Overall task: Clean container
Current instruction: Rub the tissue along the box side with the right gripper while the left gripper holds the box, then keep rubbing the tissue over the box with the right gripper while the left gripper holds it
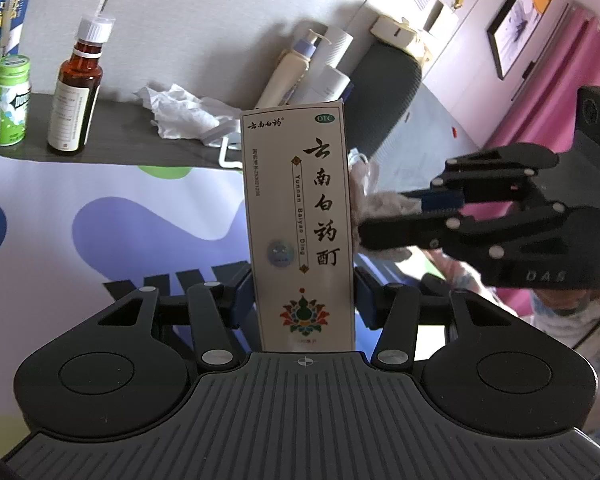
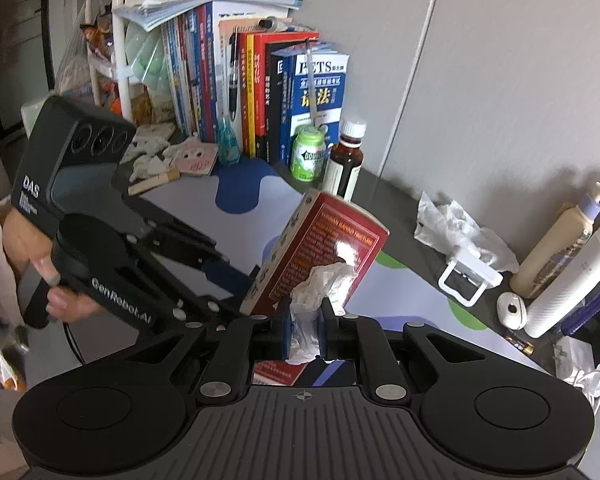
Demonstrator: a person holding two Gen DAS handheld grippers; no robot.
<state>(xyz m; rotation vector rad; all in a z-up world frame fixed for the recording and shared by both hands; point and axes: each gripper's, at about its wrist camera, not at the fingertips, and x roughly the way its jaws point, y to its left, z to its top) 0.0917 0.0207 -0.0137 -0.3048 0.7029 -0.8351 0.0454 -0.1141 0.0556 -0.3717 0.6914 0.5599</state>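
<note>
— What did we have in the left gripper point(image 1: 304, 300)?
— A tall, flat-sided cardboard medicine box point(image 1: 300, 224), glossy, clamped upright between our blue pads.
— And the right gripper point(image 2: 305, 322)?
— We had it closed on a crumpled white tissue point(image 2: 314, 292), its soft wad pressed against the box's shiny red face just ahead of the fingertips.

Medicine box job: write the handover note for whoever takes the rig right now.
Left gripper: shut on the Yunnan Baiyao medicine box, held up above the desk mat.
Right gripper: shut on a crumpled tissue, pressed to the box's red side face.
Done: box lifted, tissue at the red face.
Left: finish wiping that face and the other faces, then set the box down. How clean it is cannot be judged.
</note>
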